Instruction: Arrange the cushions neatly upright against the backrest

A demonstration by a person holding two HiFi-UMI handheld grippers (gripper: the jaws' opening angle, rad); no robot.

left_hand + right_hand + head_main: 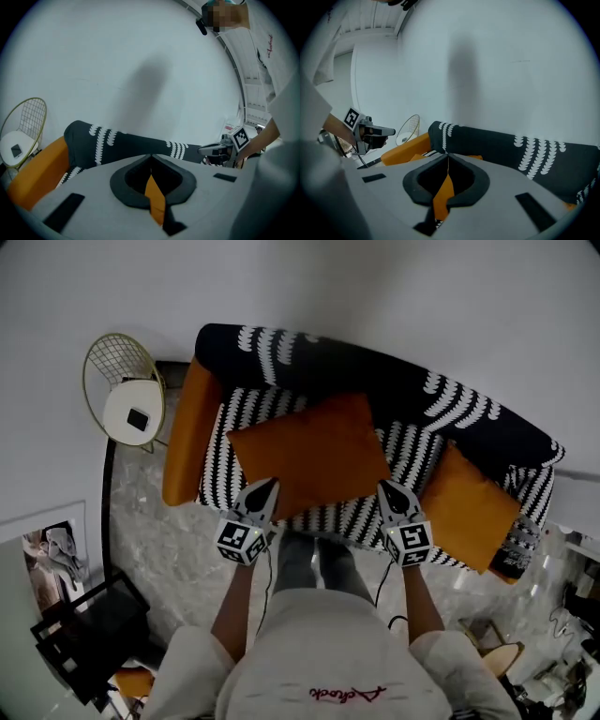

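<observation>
The only writing in view is a line of red script on the front of the person's white shirt (342, 695), and it is too small and slanted to read; each gripper also carries a cube with black and white square markers, which have no letters. The left gripper (269, 485) has its jaws pressed together on the near left corner of the middle cushion (309, 451), and in the left gripper view a strip of orange fabric is pinched in the slit between them. The right gripper (386, 487) does the same at the near right corner: its jaws are closed tight on a fold of the same orange fabric. This middle cushion is orange and lies spread over the seat of the sofa (412, 448), its far edge close to the dark backrest (375, 371), not upright; I cannot tell if it rests on the seat or is lifted a little. A second cushion (464, 507), also orange, sits at the right end of the seat and is tilted. The sofa has a black and white pattern and an orange armrest (183, 432) at the left end. Beside that armrest stands a gold wire chair (117, 381) on a grey marbled floor (141, 540).
</observation>
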